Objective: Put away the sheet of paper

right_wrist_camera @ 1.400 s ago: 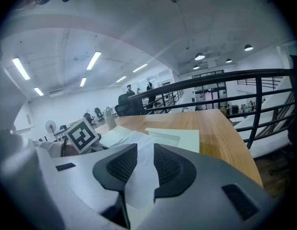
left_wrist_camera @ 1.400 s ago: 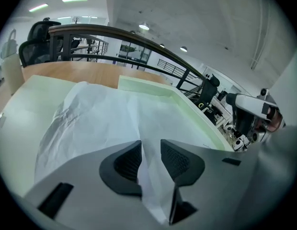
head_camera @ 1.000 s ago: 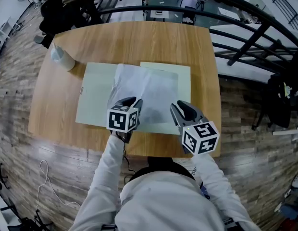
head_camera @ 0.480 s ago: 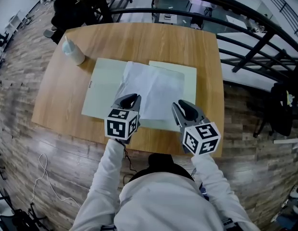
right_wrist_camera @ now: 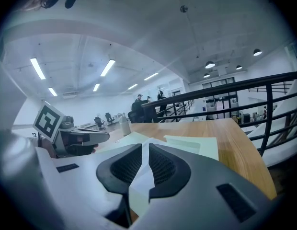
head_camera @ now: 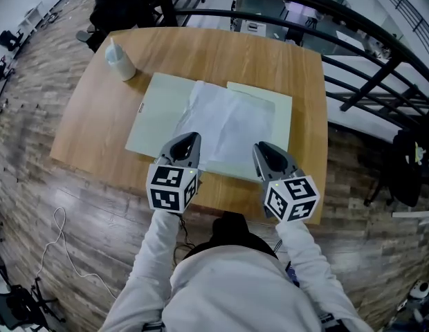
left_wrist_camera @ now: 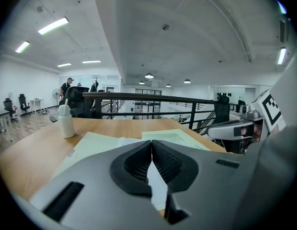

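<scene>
A white sheet of paper (head_camera: 232,126) lies on an open pale green folder (head_camera: 156,116) on the wooden table (head_camera: 221,50). My left gripper (head_camera: 190,139) sits at the sheet's near left corner. In the left gripper view its jaws (left_wrist_camera: 151,145) meet at the tips with the paper (left_wrist_camera: 158,186) running between them. My right gripper (head_camera: 261,148) is at the sheet's near right edge. Its jaws (right_wrist_camera: 145,147) are closing, with a narrow gap left and the paper (right_wrist_camera: 139,176) showing in it.
A white squeeze bottle (head_camera: 120,59) stands at the table's far left corner. A black railing (head_camera: 353,40) runs behind and to the right of the table. A dark chair (head_camera: 124,5) is beyond the far left corner. A cable (head_camera: 62,241) lies on the plank floor.
Both grippers stay at the paper's near edge while the head view swings, so the table sits further right in the picture. The left jaws look drawn together at the sheet's corner.
</scene>
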Demonstrator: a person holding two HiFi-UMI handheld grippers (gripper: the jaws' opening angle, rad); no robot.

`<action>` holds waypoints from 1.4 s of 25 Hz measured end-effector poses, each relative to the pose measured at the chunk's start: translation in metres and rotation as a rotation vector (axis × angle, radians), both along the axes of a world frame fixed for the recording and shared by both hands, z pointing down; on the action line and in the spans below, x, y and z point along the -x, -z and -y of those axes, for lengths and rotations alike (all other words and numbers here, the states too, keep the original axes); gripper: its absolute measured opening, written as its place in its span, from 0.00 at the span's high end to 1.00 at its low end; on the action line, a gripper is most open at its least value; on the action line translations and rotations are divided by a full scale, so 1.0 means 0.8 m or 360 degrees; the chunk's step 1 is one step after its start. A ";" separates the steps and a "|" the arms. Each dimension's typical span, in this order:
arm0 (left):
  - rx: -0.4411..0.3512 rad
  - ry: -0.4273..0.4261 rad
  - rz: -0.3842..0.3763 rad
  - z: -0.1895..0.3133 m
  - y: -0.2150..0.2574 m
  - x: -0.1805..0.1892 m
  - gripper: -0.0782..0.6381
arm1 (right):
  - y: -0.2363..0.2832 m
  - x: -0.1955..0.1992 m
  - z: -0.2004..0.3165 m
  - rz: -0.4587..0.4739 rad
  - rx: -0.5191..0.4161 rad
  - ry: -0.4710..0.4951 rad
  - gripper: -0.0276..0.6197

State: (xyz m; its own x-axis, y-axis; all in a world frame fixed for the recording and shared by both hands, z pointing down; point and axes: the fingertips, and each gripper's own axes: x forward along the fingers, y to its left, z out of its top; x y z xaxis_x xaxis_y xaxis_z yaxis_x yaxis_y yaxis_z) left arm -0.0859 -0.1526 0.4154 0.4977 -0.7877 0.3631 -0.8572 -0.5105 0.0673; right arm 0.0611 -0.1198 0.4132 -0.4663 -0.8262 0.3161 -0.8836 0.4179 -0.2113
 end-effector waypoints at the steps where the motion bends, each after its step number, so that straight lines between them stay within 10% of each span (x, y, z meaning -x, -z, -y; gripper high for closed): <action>1: -0.0021 0.0010 -0.0016 -0.004 0.005 0.005 0.86 | 0.001 0.002 -0.001 0.0000 -0.0005 -0.0001 0.85; 35: -0.0271 0.0166 -0.0205 -0.111 0.057 0.077 0.87 | 0.034 -0.002 -0.055 -0.0163 -0.0181 -0.0064 0.92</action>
